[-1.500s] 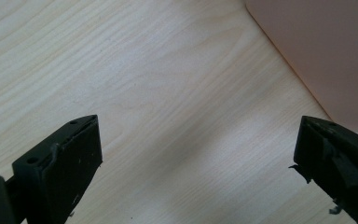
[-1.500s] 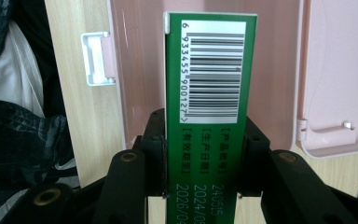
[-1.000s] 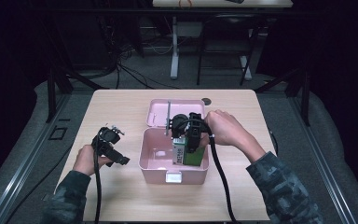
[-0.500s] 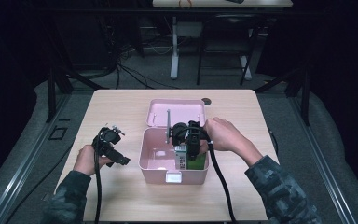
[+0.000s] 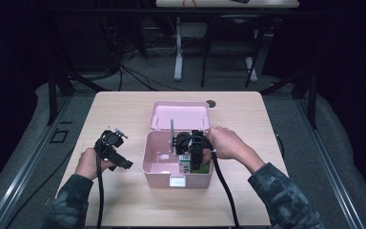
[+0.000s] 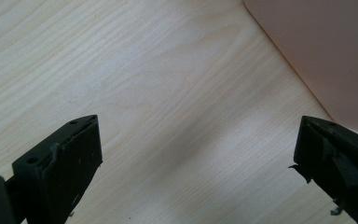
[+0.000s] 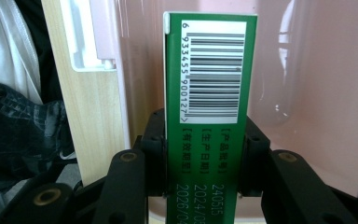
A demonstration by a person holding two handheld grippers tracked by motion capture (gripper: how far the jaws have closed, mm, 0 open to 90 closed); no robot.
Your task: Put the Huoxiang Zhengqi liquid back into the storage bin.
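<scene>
right gripper view: tongs [image 7: 200, 163] clamping green carton [image 7: 205, 93]

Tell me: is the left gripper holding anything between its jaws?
No. In the left gripper view, the left gripper has its jaws wide apart over bare wooden table, nothing between them.

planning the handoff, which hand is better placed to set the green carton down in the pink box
Right. The right claw is shut on the green carton inside the pink box. The left claw is open over bare table beside it.
</scene>
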